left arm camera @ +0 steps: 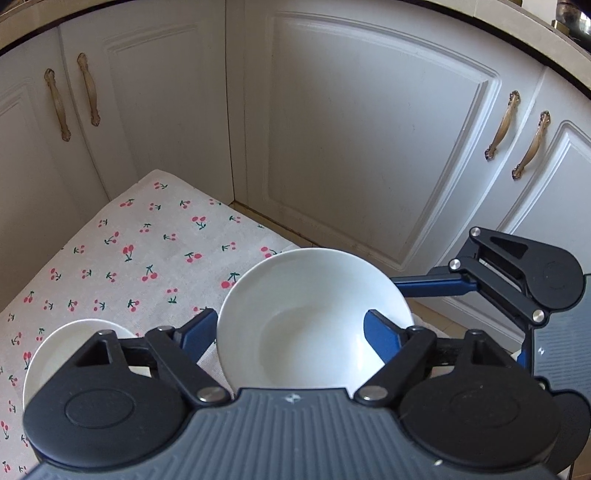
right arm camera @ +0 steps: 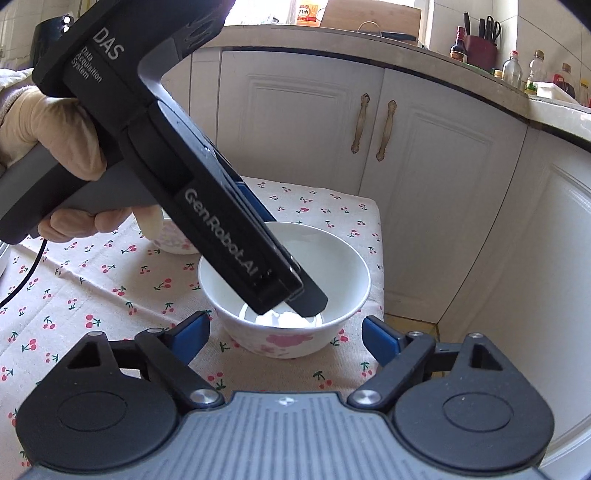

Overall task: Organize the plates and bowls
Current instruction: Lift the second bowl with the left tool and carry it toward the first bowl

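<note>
The left gripper (right arm camera: 306, 295) carries white words "DAS Data Acquisition System" and "GenRobot.AI" on its black body.

Cherry-print cloth (left arm camera: 122, 258) over low table, creased on left in right wrist view. Behind it, white panelled cabinet doors (left arm camera: 369, 140) with paired antique-brass handles (left arm camera: 517, 136), another pair at (left arm camera: 74, 96). Beige stone countertop (right arm camera: 369, 44) above, dark edge strip. On counter: dark sauce bottle (right arm camera: 459, 46), maroon knife block (right arm camera: 482, 50) with knives and scissors, clear bottles (right arm camera: 513, 70), cutting board (right arm camera: 373, 16) against wall, orange-labelled container (right arm camera: 308, 13). Black cable (right arm camera: 26, 280) trailing across cloth at left edge. Tan floor tile (right arm camera: 417, 325) visible between table and cabinets.
</note>
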`<state>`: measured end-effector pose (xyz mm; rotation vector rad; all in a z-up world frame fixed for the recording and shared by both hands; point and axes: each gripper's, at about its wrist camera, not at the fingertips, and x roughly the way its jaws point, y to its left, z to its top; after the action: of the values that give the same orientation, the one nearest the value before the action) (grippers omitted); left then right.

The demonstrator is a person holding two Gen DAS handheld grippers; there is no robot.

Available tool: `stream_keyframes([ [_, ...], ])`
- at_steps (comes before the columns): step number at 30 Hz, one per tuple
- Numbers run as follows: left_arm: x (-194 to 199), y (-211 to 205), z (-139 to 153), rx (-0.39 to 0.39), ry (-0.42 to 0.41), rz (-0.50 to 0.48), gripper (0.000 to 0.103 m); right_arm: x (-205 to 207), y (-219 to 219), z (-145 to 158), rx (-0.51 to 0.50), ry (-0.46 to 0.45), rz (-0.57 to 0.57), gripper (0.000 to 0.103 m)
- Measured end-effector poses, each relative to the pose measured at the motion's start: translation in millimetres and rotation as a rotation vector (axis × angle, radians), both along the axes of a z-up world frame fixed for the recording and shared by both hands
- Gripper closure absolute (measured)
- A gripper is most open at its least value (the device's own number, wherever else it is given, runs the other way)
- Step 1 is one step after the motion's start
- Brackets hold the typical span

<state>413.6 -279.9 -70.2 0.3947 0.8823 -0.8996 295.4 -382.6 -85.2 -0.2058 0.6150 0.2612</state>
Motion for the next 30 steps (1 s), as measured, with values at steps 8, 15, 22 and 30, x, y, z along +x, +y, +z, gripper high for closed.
stream_keyframes([
  [8, 4.3, 2.4, 0.1, -0.008, 0.016, -0.007, 0.022, 3.2, 2.4, 0.3, -0.003, -0.005, -0.002, 0.014],
  [15, 6.1, 0.2, -1.6, -0.009, 0.028, -0.016, 0.023, 4.4, 2.2, 1.2, 0.004, 0.0, -0.008, 0.016],
  [22, 3.3, -0.6, 0.8, 0.002, 0.023, -0.014, 0.023, 3.6, 4.9, 2.4, -0.006, 0.008, -0.011, 0.016],
  [30, -11.3, 7.1, 14.8, -0.015, 0.027, -0.015, 0.023, -8.4, 11.4, 13.0, -0.017, 0.023, -0.006, 0.016],
])
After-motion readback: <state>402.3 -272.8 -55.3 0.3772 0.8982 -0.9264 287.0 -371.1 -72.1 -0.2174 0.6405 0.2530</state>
